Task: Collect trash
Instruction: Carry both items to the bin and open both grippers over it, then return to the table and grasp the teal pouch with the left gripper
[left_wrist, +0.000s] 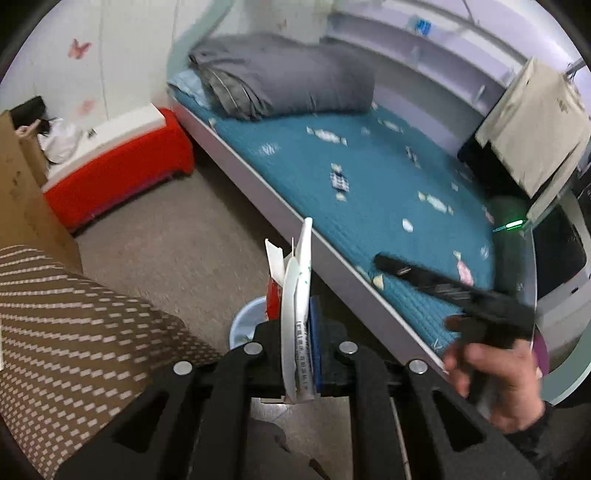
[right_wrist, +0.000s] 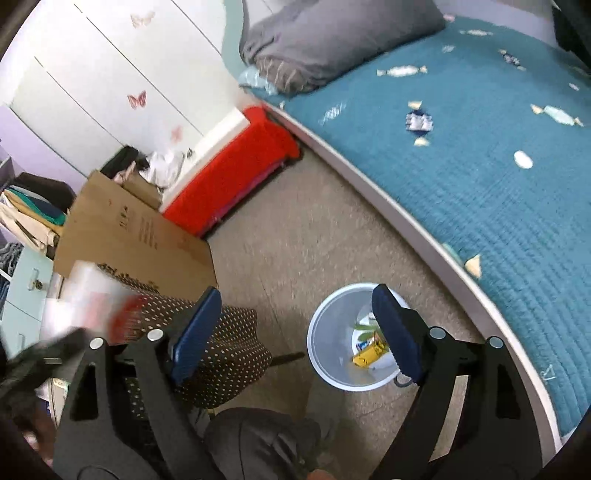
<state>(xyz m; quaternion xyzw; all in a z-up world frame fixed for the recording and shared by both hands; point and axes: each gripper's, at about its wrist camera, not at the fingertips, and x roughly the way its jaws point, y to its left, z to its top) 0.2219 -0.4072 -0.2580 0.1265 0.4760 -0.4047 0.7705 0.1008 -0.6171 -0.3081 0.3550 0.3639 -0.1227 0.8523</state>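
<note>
Waste bin (right_wrist: 345, 350) on the floor (right_wrist: 295, 240), just beside the bed (right_wrist: 498, 192).
In the bin, some wrappers (right_wrist: 369, 354); left of it a patterned cushion (right_wrist: 221, 362), behind that a cardboard box (right_wrist: 140, 236), further back a low storage box (right_wrist: 229, 177) against the bed's head end. On the bed, a folded quilt (right_wrist: 332, 37) at the head. Between the left gripper's (left_wrist: 299, 332) closed jaws, flat packets (left_wrist: 297, 314), above the bin.

I see bare carpet (right_wrist: 295, 236) open around the waste bin (right_wrist: 325, 354); bed frame (right_wrist: 424, 229) hems its right, dotted cushion (right_wrist: 229, 354) and cardboard box (right_wrist: 140, 236) its left.
</note>
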